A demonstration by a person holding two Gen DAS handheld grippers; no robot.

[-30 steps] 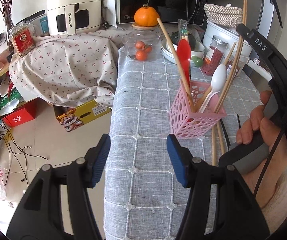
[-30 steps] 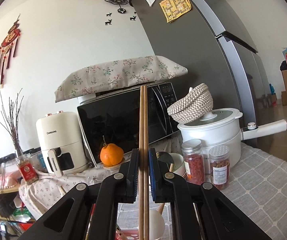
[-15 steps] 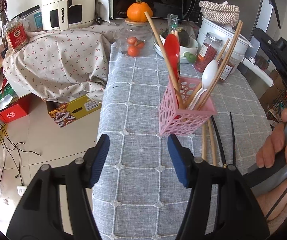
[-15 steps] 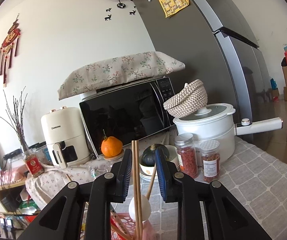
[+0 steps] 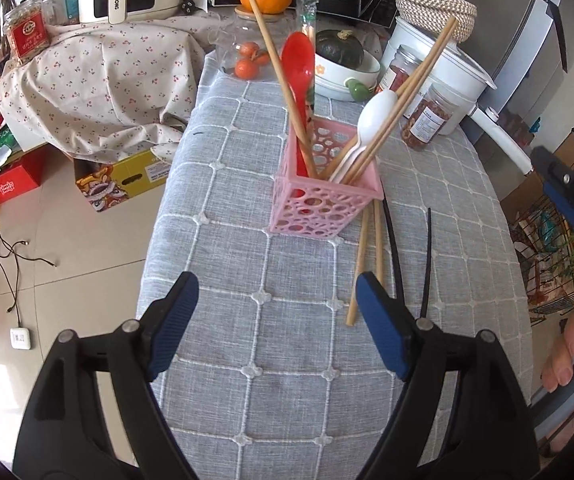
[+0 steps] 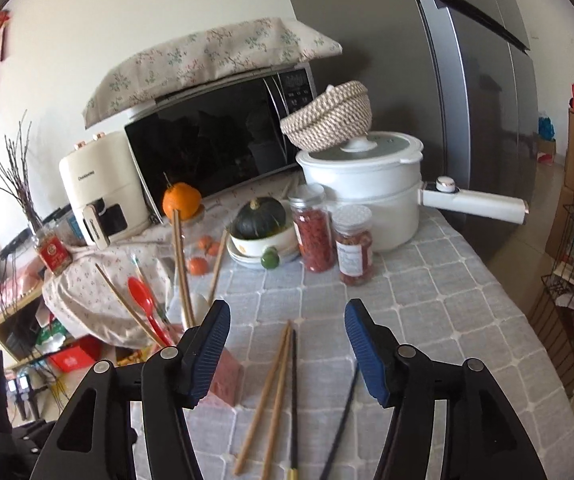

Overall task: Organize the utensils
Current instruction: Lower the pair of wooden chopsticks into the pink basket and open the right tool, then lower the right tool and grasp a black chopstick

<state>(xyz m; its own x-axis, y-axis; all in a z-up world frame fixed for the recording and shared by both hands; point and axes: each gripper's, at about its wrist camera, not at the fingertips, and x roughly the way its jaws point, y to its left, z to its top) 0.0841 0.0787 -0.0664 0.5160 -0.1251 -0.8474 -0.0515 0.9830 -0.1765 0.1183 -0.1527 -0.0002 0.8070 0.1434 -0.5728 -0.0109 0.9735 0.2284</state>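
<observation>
You are opening both empty grippers, left gripper and right gripper, above the wooden chopsticks; next, I think, you are lowering onto them for the pink holder.

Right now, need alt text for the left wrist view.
A pink perforated plastic utensil basket on a grey checked tablecloth holds wooden chopsticks, a red spoon and a white spoon. The empty left gripper is opening before it.
</observation>
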